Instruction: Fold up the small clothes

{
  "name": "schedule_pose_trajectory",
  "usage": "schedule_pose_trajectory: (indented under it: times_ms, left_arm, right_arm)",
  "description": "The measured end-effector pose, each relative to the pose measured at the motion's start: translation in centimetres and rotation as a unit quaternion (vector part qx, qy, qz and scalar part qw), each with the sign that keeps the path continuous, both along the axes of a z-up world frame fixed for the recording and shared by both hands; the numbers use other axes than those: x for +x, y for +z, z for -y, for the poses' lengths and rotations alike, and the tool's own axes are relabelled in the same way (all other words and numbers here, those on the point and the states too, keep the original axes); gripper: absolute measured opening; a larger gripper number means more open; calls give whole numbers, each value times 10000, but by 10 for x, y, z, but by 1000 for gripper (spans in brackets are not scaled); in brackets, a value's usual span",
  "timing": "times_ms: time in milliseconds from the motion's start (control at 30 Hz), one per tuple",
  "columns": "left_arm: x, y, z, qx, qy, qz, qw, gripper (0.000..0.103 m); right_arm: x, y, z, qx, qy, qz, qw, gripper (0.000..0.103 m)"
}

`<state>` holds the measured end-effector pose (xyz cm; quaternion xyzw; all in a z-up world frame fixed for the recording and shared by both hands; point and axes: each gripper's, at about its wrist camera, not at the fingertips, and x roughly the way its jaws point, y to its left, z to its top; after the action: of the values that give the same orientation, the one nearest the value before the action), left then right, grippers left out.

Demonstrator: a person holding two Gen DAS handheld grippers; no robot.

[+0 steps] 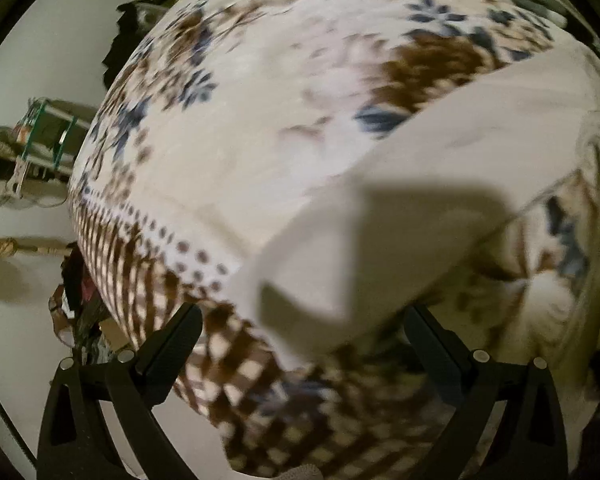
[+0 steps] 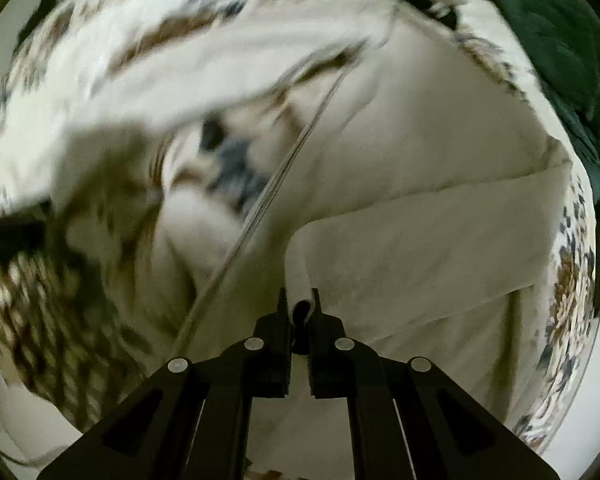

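Observation:
A cream garment (image 1: pixel 440 200) lies on a bed covered by a floral and checked sheet (image 1: pixel 228 92). In the left wrist view my left gripper (image 1: pixel 300 316) is open, its two black fingers (image 1: pixel 172 340) wide apart on either side of the garment's near corner, just above it. In the right wrist view my right gripper (image 2: pixel 300 300) is shut on a folded edge of the cream garment (image 2: pixel 420 232), which is pinched between the fingertips and spreads away to the right. The picture is blurred by motion.
The patterned sheet (image 2: pixel 112 80) fills most of both views. A dark green cloth (image 2: pixel 560 60) lies at the upper right. Beyond the bed's left edge are a pale floor (image 1: pixel 20 320), a shiny metal container (image 1: pixel 28 152) and some clutter (image 1: pixel 80 312).

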<state>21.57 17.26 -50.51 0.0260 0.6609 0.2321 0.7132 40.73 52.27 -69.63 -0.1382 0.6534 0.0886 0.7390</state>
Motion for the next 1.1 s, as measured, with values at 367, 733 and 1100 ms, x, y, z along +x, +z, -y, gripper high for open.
schedule_pose_trajectory:
  times_ms: [367, 733, 1100]
  left_arm:
    - [-32, 13, -57, -433, 757, 160, 9961, 103]
    - [-51, -31, -120, -2195, 2486, 625, 9413, 98]
    - [-44, -24, -100, -1334, 2268, 740, 9619, 6]
  right_arm:
    - [-17, -4, 43, 1053, -354, -896, 9898, 39]
    - [-17, -24, 206, 870, -2386, -1126, 9606, 49]
    - [-49, -15, 296, 710, -3008, -1021, 9455, 49]
